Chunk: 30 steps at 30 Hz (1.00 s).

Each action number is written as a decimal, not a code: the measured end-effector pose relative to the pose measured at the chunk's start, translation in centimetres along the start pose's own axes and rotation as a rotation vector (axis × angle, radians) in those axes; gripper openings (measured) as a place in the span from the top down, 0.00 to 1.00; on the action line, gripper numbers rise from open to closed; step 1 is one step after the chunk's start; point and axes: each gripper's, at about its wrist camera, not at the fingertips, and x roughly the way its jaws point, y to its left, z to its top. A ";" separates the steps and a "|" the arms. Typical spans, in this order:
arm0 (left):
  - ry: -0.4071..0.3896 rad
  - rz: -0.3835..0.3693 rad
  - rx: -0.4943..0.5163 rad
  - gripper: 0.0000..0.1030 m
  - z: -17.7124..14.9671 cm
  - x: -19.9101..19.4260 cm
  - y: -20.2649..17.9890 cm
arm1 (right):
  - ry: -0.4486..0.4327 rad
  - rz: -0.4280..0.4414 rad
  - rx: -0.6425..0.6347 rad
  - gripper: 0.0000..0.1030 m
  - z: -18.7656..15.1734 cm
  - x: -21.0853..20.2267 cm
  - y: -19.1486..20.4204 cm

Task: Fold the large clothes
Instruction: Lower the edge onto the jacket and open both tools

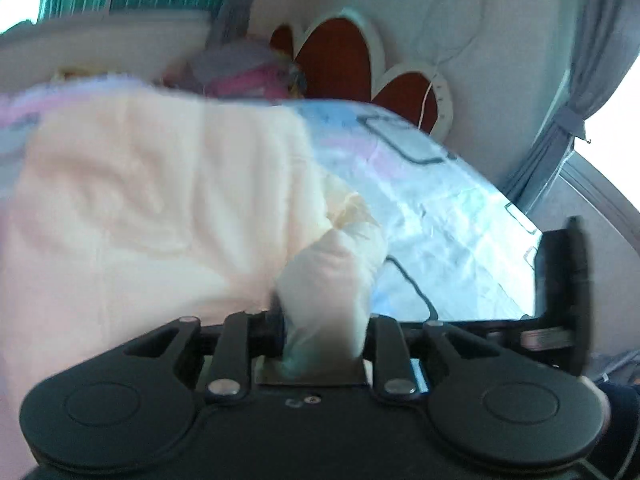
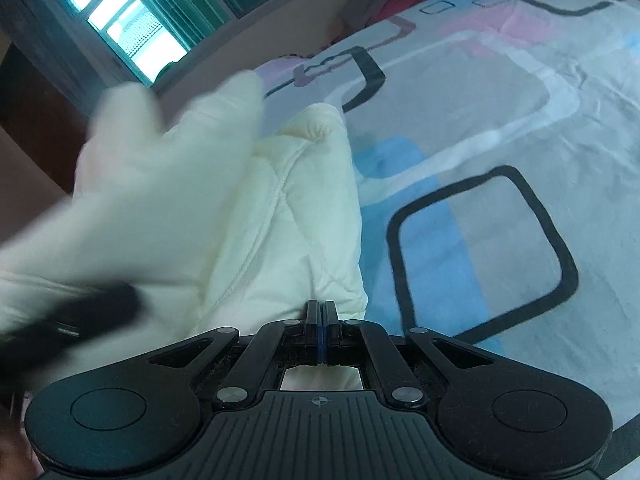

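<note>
While my left claw (image 1: 320, 332) pinches a bunched corner of the cream quilted garment (image 1: 160, 184), its fingers closed on the fabric, my right claw (image 2: 323, 320) has its fingers pressed fully together at the garment's lower edge; I cannot tell whether any cloth is caught. It lies across the patterned bed sheet (image 2: 500, 120), partly lifted and blurred.

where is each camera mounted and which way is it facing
Left wrist: sits on the left gripper, looking along its fingers at the cream garment on the patterned bedsheet, toward the wall; a bunch of fabric sits between its fingers.
Right wrist: sits on the right gripper, looking across the bed toward the window; its fingers are closed at the garment's edge.
Shared: the garment and the bedsheet.
</note>
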 end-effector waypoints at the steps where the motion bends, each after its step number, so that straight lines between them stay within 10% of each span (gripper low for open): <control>1: 0.009 -0.002 -0.006 0.72 -0.3 0.5 0.0 | 0.005 0.004 0.013 1.00 0.1 0.0 -0.5; 3: 0.010 0.001 -0.011 0.66 -0.4 0.7 -0.4 | 0.007 0.005 0.041 1.00 0.1 -0.6 -1.4; 7: -0.021 -0.070 -0.035 0.13 -0.9 -1.3 -1.5 | -0.006 -0.002 0.081 1.00 0.6 -1.7 -2.2; 10: -0.044 -0.107 -0.024 0.13 -1.3 -3.4 -2.7 | -0.025 -0.006 0.080 0.93 0.9 -2.7 -2.2; 12: -0.052 -0.170 -0.060 0.13 -1.4 -5.5 -2.2 | -0.065 -0.019 0.071 0.31 1.1 -3.8 -1.9; 13: -0.062 -0.213 -0.088 0.13 -1.3 -6.7 -1.7 | -0.097 -0.025 0.056 0.27 1.1 -4.4 -1.5; 16: -0.126 -0.279 -0.166 0.15 -0.9 -9.5 0.8 | -0.157 -0.011 0.022 0.27 2.1 -5.9 -0.4; 22: -0.266 -0.002 -0.309 0.43 -0.2 -10.7 9.3 | -0.239 0.080 -0.065 0.27 5.6 -6.8 4.5; 30: -0.318 0.024 -0.333 0.58 2.2 -7.0 14.8 | -0.101 0.123 -0.276 0.27 11.4 -0.2 11.8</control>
